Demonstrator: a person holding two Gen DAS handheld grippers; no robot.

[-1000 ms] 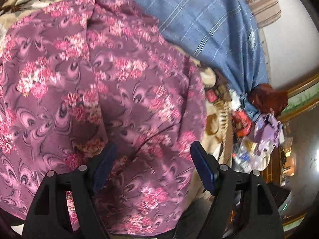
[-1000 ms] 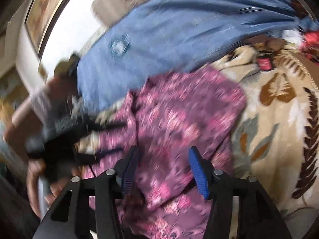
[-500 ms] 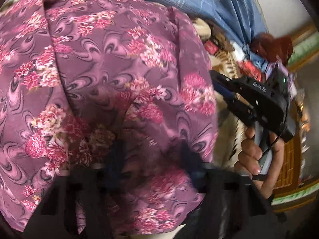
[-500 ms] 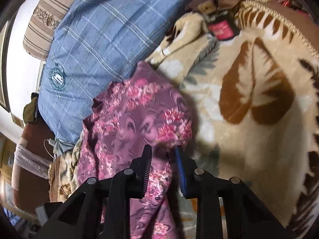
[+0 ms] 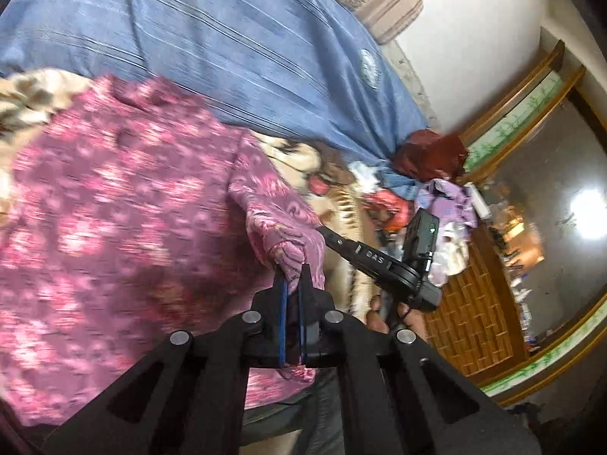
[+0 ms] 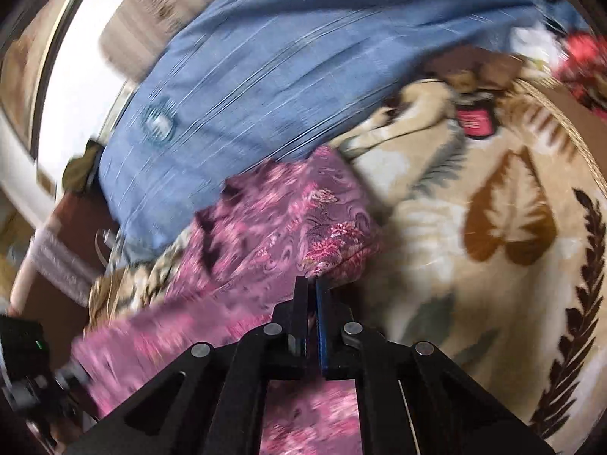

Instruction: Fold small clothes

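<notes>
A blue striped quilt (image 5: 235, 60) is lying heaped across a cream leaf-patterned blanket (image 6: 493, 227), while a jumble of clothes (image 5: 436, 174) is piling up beside a wooden lattice panel (image 5: 481, 303).

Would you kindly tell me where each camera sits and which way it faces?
Left wrist: on the left gripper, facing the purple floral garment and blue pillow; the right gripper and a hand show.
Right wrist: on the right gripper, facing down at the leaf blanket; its own fingers show.
Shared: garment, pillow, blanket; both grippers pinch the garment.
</notes>
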